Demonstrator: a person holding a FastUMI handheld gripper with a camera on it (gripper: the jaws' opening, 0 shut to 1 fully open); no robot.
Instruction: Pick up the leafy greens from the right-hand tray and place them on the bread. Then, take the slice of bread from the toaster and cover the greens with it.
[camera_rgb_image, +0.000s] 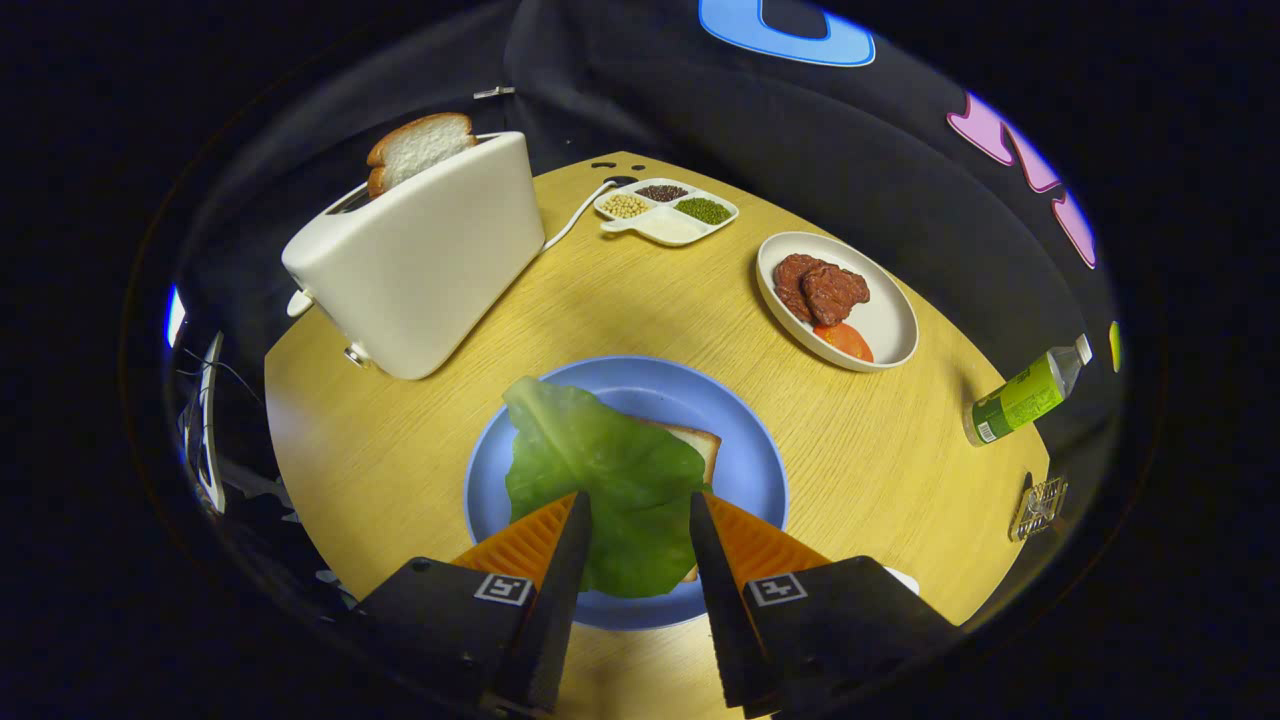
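Note:
A large green leaf (600, 470) lies on a slice of bread (700, 445) on the blue plate (745, 430), covering most of the slice; only the bread's far right corner shows. My gripper (638, 498) hovers over the leaf's near part, open, the fingers standing apart with the leaf seen between them and not pressed. Beyond the plate to the left stands a white toaster (420, 265) with a slice of bread (418, 148) sticking up out of its slot.
A white oval tray (890, 320) with brown meat pieces and a tomato slice sits right of the plate. A divided dish (668, 212) of beans stands at the back. A green bottle (1025, 397) lies near the round wooden table's right edge.

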